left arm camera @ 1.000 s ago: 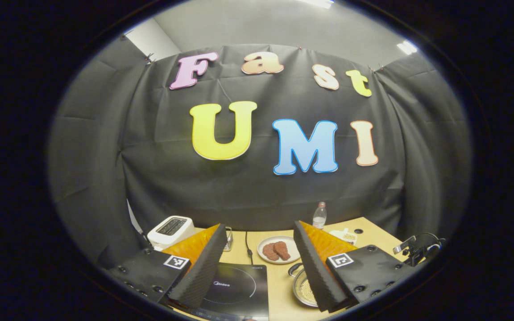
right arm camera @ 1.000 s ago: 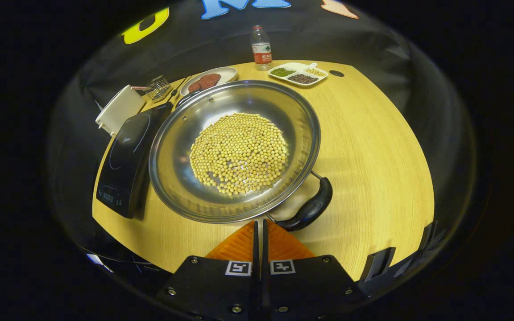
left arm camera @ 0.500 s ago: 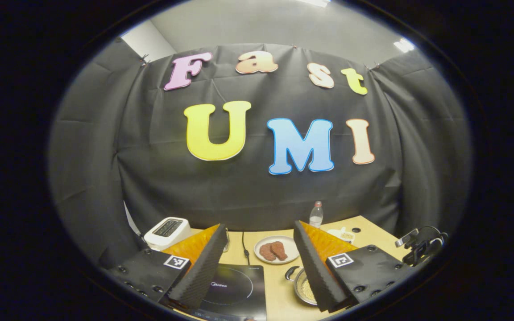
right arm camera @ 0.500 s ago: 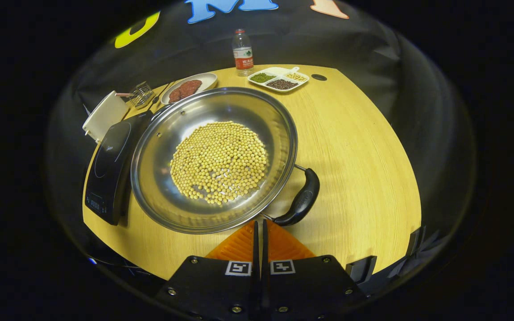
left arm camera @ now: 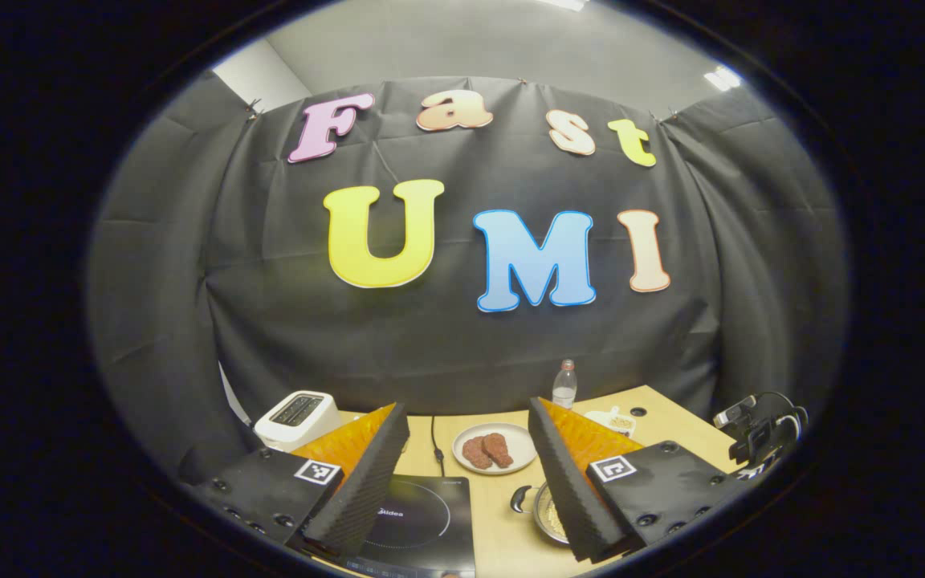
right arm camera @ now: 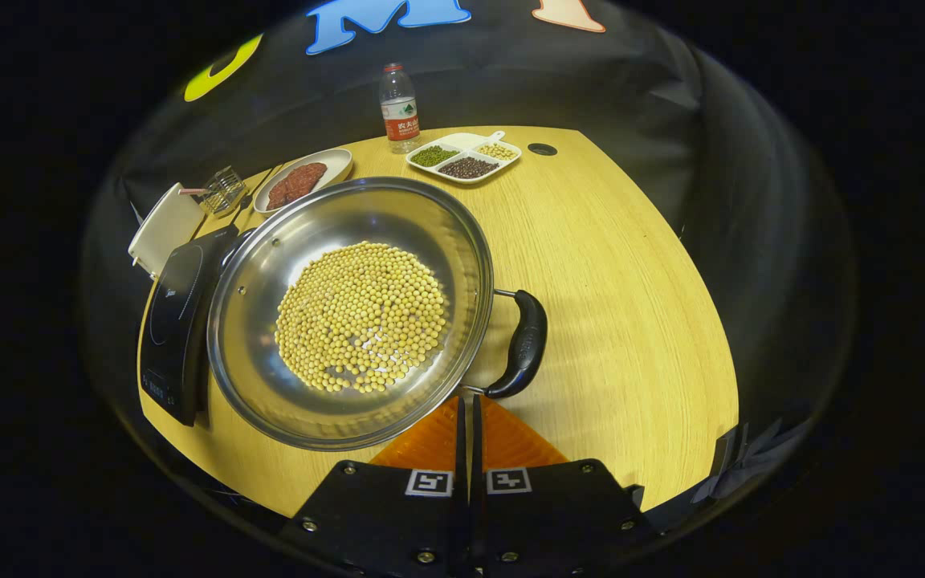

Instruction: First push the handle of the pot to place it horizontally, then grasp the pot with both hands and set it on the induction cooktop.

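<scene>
Two grippers are at work over a wooden table [right arm camera: 639,321]. The right gripper [right arm camera: 468,401] has its jaws pressed together, with nothing between them, and its tip sits just at the near rim of the pot [right arm camera: 350,309], beside the lower root of the pot's black handle [right arm camera: 523,345]. The pot stands on the table just right of the cooktop [right arm camera: 173,313], its left rim overlapping the cooktop's edge in the right gripper view, and it holds a layer of yellow beans [right arm camera: 362,317]. Its handle sits at the right side of the rim, the grip's long axis running near to far in this view. The left gripper [left arm camera: 466,474] is raised, its jaws spread wide and holding nothing; between them lie the cooktop [left arm camera: 422,522], a plate [left arm camera: 495,449] of meat, and part of the pot [left arm camera: 543,510] by the right finger. Farther back stand a bottle [right arm camera: 400,108], a divided dish [right arm camera: 462,156] and a toaster [left arm camera: 295,413].
</scene>
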